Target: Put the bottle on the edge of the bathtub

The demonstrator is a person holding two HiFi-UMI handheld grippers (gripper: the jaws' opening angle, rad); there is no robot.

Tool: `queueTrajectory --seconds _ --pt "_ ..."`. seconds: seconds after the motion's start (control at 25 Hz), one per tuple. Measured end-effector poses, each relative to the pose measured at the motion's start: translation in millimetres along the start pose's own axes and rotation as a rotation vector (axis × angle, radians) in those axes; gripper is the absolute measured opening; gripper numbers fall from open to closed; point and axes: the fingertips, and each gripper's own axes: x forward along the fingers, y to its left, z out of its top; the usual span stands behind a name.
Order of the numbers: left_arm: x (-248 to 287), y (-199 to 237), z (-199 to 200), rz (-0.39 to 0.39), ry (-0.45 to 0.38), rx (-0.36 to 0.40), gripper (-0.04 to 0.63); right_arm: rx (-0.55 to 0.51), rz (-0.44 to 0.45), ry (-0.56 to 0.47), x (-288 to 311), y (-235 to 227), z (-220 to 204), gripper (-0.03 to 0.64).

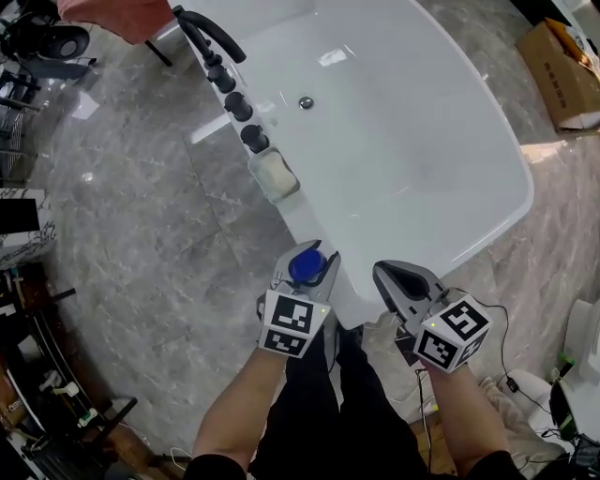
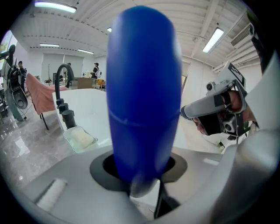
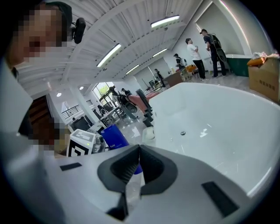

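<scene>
The left gripper is clenched on the bottle: in its own view the blue body rises from between the dark pads and fills the middle of the frame, hiding much of the room behind. The bottle's lower end is lost down in the jaws. From the head view only its rounded blue end shows between the left gripper's jaws, above the marker cube, right at the near rim of the tub. Whether it touches the rim cannot be told.

The right gripper is closed on nothing, its pads meeting in a thin seam. It hangs just beside the left one, over the same near rim. Behind its jaws the bottle shows again, its lower part covered and its white print too small to read.

Along the tub's left edge sit a soap dish, then a row of black knobs and a black faucet. The drain lies in the white basin. A pink towel is cut off by the top edge, and a cardboard box by the right edge. Small figures stand far off in the right gripper view, too small to make out.
</scene>
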Motion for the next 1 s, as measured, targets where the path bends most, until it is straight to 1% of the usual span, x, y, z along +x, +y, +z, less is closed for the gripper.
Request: queueTrajectory --seconds 0.32,0.6,0.84,1.0 --pt "27 10 -16 0.035 -0.033 -0.003 0.146 0.023 -0.013 0.015 6 -13 -23 0.012" --pt "38 19 -22 0.075 -0.051 0.033 0.147 0.026 -0.018 0.028 10 -18 -32 0.012" --pt "42 21 -26 0.088 -0.07 0.036 0.149 0.028 -0.011 0.039 15 -18 -37 0.012" --pt "41 19 -28 0.088 -0.066 0.057 0.152 0.032 -0.009 0.042 14 -17 -38 0.012"
